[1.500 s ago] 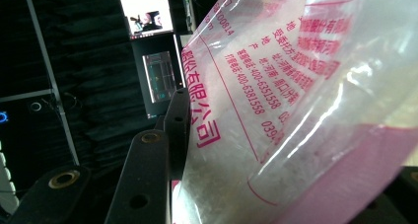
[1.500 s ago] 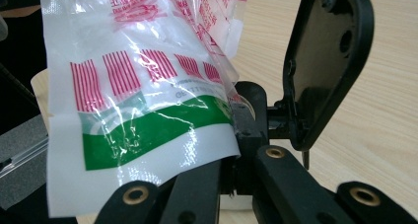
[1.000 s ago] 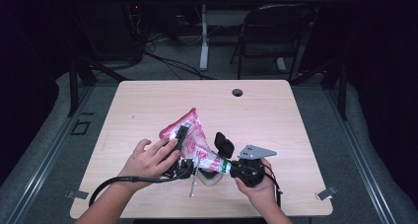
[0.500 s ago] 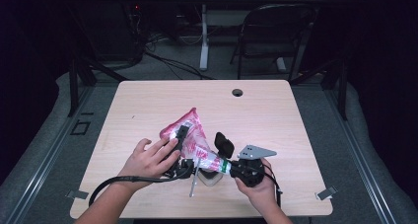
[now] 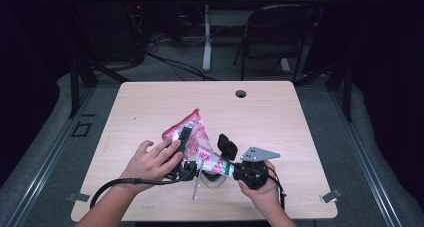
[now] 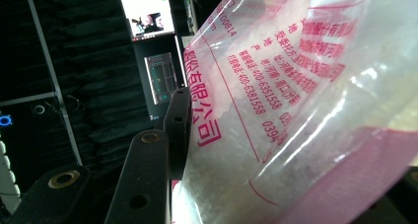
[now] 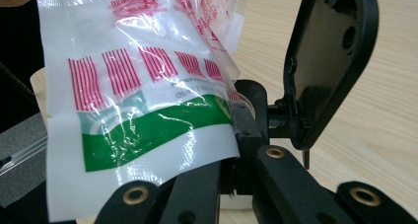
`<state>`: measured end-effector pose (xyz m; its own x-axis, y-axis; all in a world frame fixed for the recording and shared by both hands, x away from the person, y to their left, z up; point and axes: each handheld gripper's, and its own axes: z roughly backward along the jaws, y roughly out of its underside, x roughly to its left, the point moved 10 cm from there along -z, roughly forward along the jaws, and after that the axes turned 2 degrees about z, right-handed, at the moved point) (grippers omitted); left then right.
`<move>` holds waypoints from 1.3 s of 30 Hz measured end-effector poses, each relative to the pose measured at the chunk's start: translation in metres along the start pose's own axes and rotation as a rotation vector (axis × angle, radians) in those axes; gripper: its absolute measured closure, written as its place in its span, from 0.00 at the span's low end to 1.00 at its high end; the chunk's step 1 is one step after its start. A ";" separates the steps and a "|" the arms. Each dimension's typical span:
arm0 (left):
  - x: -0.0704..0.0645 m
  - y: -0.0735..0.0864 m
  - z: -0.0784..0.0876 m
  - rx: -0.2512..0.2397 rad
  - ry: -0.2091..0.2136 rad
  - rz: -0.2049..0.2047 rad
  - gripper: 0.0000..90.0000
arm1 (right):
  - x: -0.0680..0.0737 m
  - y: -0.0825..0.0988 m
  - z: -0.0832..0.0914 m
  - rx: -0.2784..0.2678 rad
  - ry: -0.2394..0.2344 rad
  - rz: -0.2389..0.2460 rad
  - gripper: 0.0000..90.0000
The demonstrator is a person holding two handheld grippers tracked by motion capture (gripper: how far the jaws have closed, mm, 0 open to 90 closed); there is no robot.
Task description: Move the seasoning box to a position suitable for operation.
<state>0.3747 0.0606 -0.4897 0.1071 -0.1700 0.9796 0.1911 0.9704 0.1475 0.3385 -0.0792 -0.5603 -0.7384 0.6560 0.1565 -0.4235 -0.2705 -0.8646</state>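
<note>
A clear plastic bag point(image 5: 192, 134) with pink and red print is held above the near part of the table point(image 5: 280, 117), between the two hands. The left gripper point(image 5: 182, 139) holds the upper, pink part of the bag: in the left gripper view one black jaw lies flat against the film point(image 6: 276, 110), and the bag covers the other side, so the jaws look clamped on it. The right gripper point(image 5: 225, 157) holds the lower end with the green band point(image 7: 153, 130). There the film goes down between the jaw arms, but one black pad stands apart to the right of the bag, and I cannot tell if the jaws pinch it.
</note>
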 end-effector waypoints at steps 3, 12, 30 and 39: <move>0.001 -0.001 0.000 -0.003 -0.002 -0.005 0.70 | 0.000 0.000 0.000 0.000 0.000 0.000 1.00; 0.002 -0.001 0.000 -0.005 -0.009 -0.013 0.70 | 0.000 0.001 0.000 0.004 0.001 0.002 1.00; 0.002 -0.001 0.001 -0.004 -0.007 -0.006 0.70 | 0.000 0.001 -0.001 0.008 -0.001 0.004 1.00; 0.002 -0.001 0.001 -0.004 -0.007 -0.007 0.69 | 0.000 0.001 -0.001 0.009 -0.003 0.006 1.00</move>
<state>0.3737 0.0590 -0.4878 0.0988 -0.1759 0.9794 0.1959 0.9684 0.1541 0.3385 -0.0785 -0.5622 -0.7423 0.6524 0.1530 -0.4241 -0.2806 -0.8610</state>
